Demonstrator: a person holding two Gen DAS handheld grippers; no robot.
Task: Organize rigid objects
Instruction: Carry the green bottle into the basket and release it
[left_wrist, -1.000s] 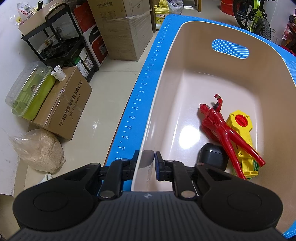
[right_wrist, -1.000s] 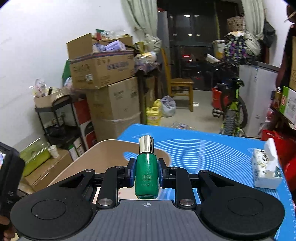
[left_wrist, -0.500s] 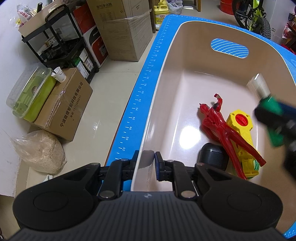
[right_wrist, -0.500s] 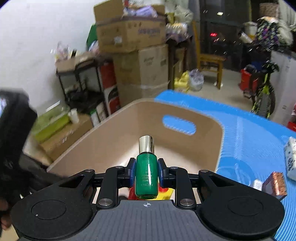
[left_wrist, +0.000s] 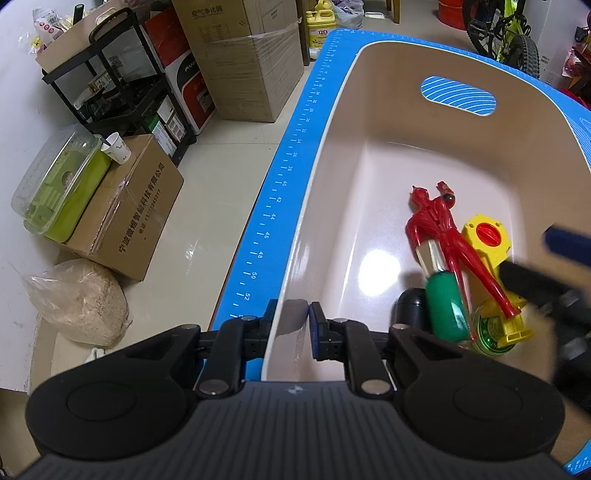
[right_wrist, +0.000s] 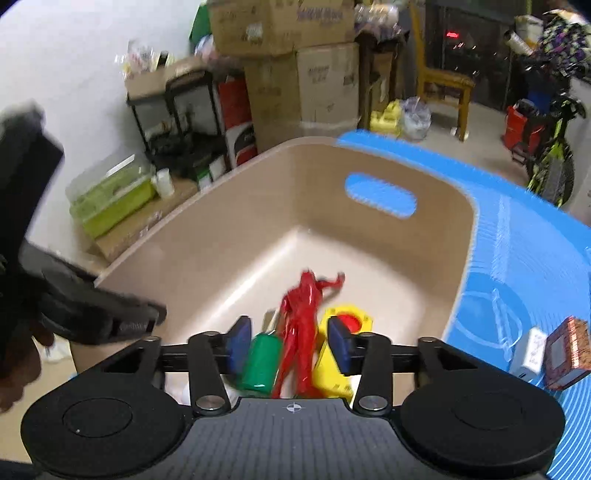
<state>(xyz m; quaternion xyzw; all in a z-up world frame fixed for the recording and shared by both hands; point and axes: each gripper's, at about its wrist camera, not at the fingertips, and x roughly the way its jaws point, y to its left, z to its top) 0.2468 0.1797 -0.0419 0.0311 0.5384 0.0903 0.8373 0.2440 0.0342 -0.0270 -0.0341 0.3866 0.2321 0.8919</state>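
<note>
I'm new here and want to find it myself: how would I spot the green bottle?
Find the big beige tub on the blue mat. Among the toys at its near end, the green bottle lies on its side, left of the red figure and beside a black case. It alone is green with a shiny silver cap.

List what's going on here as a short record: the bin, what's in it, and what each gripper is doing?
bin: beige bin on blue mat
contents: green bottle, red figure, yellow toy, black case
left gripper: shut on the bin's near wall
right gripper: jaws just opened, bottle released, lying below them
outside bin: small boxes on mat
</note>
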